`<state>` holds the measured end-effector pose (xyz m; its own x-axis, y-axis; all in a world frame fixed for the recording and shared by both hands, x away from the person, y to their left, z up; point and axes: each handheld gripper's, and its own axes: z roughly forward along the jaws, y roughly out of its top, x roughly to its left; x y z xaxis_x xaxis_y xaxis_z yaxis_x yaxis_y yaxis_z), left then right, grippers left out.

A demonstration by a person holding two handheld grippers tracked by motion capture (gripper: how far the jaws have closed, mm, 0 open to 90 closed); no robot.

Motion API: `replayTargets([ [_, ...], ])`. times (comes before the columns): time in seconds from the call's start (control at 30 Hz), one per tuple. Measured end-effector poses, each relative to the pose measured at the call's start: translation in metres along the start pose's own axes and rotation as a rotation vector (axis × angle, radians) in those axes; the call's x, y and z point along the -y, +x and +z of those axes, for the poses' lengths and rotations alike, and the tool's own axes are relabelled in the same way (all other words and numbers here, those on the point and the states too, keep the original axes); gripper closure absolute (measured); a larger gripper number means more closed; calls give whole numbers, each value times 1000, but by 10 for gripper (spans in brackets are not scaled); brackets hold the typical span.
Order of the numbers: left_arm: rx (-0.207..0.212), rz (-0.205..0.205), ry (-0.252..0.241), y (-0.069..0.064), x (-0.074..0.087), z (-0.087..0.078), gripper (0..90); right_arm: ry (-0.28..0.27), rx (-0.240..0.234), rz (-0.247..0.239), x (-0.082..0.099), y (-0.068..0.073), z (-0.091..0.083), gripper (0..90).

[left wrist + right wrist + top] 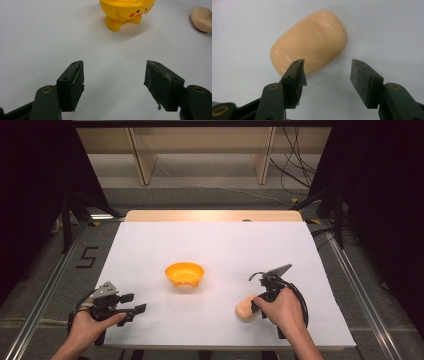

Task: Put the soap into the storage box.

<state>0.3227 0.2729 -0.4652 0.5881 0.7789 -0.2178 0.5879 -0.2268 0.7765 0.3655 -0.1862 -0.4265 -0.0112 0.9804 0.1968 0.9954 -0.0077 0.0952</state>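
High view overhead, tongs views low, sharing table [210,245]

Smooth tan oval bread roll [310,41] lying flat on white table sheet [210,245], near front-right edge.

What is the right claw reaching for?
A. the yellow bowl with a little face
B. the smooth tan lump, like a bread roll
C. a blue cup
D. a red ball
B: the right claw is open, with the tan lump lying on the white table just ahead of its tips, while the yellow bowl sits off in the middle.
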Motion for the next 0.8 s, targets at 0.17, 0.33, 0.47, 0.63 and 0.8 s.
replayTargets([
  [0.17, 7, 7, 4, 0, 0, -1, 317, -11, 6, 58, -7, 2, 4, 417],
  [0.33, 8, 11, 6, 0, 0, -1, 316, -35, 27, 114, -15, 5, 7, 386],
  [0.47, 9, 11, 5, 0, 0, -1, 316, -46, 33, 119, -19, 8, 11, 375],
  [0.63, 9, 12, 7, 0, 0, -1, 316, -45, 64, 54, -23, 6, 16, 371],
  [0.8, 11, 11, 8, 0, 0, -1, 316, -56, 63, 118, -27, 13, 21, 366],
])
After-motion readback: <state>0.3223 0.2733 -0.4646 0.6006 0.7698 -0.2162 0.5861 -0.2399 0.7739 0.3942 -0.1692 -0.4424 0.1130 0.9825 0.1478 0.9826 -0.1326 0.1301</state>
